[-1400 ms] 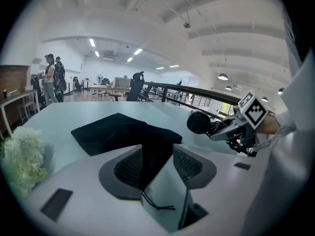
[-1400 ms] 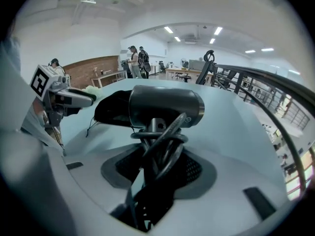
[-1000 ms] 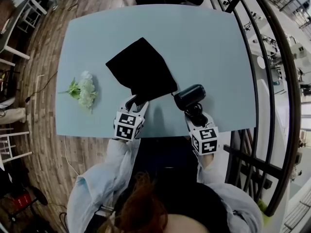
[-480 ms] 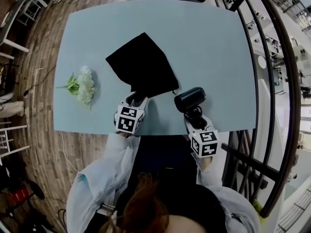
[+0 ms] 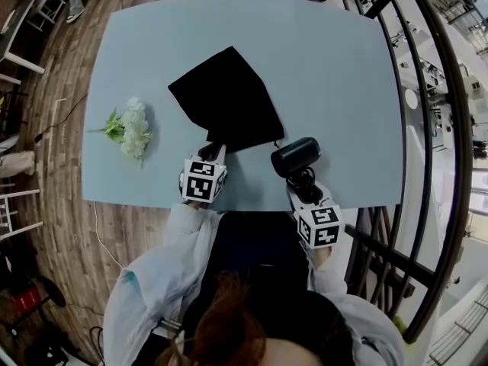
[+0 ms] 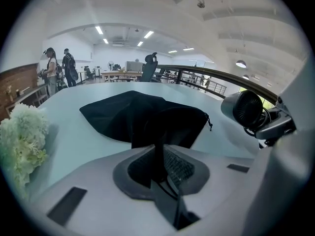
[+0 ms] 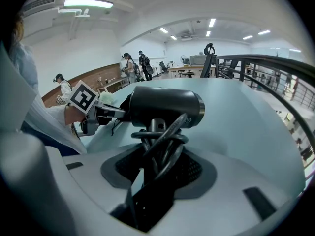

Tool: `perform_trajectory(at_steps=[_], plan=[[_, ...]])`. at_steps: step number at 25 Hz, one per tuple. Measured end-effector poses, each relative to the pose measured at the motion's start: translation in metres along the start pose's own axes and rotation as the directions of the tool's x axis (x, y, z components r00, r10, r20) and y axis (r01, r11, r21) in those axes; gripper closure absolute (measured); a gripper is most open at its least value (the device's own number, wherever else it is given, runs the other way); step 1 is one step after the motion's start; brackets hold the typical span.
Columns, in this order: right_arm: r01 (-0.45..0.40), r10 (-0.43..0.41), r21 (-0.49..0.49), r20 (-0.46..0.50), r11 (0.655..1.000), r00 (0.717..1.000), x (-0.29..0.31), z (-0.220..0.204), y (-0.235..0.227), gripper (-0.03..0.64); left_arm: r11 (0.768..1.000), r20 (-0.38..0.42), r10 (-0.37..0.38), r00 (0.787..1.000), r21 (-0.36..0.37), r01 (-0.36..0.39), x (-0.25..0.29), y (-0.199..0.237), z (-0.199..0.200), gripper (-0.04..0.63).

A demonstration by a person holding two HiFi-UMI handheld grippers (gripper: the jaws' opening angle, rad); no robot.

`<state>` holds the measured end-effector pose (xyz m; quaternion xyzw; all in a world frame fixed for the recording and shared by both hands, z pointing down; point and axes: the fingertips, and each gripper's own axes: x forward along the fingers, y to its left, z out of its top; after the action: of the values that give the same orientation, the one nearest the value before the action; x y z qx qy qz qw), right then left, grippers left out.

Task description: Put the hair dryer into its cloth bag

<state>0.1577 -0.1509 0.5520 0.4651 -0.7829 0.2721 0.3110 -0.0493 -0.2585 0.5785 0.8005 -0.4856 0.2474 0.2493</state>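
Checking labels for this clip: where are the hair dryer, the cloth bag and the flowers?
hair dryer (image 5: 296,155): head view, on its dark barrel.
cloth bag (image 5: 225,101): head view, middle of the black cloth.
flowers (image 5: 134,134): head view, on the white blooms.

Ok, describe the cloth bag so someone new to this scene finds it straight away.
Start at the pale blue table. Near its middle lies the cloth bag, with white flowers to its left and the hair dryer to its right in the head view. It alone is flat, black and soft, a roughly square sheet; the flowers are pale and bushy, the dryer a hard dark barrel.
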Motion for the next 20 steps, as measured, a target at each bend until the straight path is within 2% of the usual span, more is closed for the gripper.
perform_trajectory(at_steps=[8, 12, 16, 20], plan=[[-0.012, 0.012, -0.011, -0.004, 1.0, 1.0, 0.003, 0.001, 0.009, 0.425, 1.0, 0.004, -0.017, 1.0, -0.021, 0.017, -0.003, 0.002, 0.002, 0.578], [-0.021, 0.021, -0.015, -0.002, 1.0, 1.0, 0.004, 0.001, 0.011, 0.425, 0.999, 0.069, -0.035, 0.997, -0.036, 0.038, -0.013, 0.0, 0.015, 0.58], [-0.027, 0.027, -0.013, -0.007, 1.0, 1.0, 0.005, 0.0, 0.014, 0.424, 1.0, 0.145, -0.026, 0.989, -0.006, 0.027, -0.029, -0.001, 0.032, 0.58], [-0.032, 0.032, -0.012, -0.011, 0.999, 0.999, 0.005, -0.001, 0.016, 0.423, 1.0, 0.149, 0.003, 0.989, 0.011, -0.005, -0.033, 0.003, 0.03, 0.575]])
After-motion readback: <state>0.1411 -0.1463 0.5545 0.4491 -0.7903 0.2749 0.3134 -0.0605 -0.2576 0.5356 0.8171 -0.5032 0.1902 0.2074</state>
